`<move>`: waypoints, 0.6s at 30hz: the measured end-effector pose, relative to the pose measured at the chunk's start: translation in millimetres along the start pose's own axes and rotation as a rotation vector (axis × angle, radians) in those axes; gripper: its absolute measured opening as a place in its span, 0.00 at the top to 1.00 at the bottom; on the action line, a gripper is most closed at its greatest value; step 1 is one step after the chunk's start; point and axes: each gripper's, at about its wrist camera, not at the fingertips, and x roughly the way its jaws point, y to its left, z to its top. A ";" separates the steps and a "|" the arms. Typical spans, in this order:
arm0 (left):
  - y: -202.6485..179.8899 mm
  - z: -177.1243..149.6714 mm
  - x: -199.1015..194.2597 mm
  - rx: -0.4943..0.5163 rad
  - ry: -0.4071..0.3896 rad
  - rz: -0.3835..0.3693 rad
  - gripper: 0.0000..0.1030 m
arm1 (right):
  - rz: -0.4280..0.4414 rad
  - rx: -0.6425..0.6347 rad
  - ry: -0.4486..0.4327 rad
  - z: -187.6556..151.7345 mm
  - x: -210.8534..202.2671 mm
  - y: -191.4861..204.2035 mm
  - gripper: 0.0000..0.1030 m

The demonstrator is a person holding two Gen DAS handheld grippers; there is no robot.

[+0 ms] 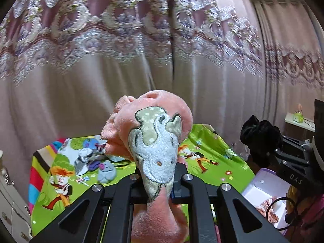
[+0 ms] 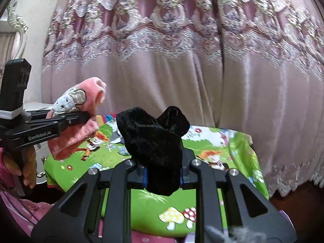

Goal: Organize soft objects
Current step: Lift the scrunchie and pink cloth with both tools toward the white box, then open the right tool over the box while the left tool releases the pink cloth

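Pink sock (image 1: pixel 154 145) sits clamped in the left gripper (image 1: pixel 157 179), black sock (image 2: pixel 154 139) in the right gripper (image 2: pixel 162 174), both above the cartoon mat (image 2: pixel 222 139).

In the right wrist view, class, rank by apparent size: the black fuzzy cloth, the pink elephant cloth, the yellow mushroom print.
1. black fuzzy cloth, though it sits nearest the camera, so this may flatter it
2. pink elephant cloth
3. yellow mushroom print
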 end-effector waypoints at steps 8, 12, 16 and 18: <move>-57.0 5.5 16.7 0.119 0.036 -0.132 0.89 | -0.118 0.072 0.043 -24.1 -19.8 -42.3 0.76; -93.3 4.5 34.2 0.173 0.093 -0.230 0.89 | -0.199 0.083 0.065 -34.7 -34.5 -62.9 0.76; -134.5 1.2 47.1 0.240 0.138 -0.336 0.89 | -0.287 0.085 0.107 -47.0 -52.1 -83.0 0.75; -155.2 -1.3 51.9 0.271 0.166 -0.395 0.89 | -0.329 0.087 0.131 -53.3 -60.4 -93.0 0.75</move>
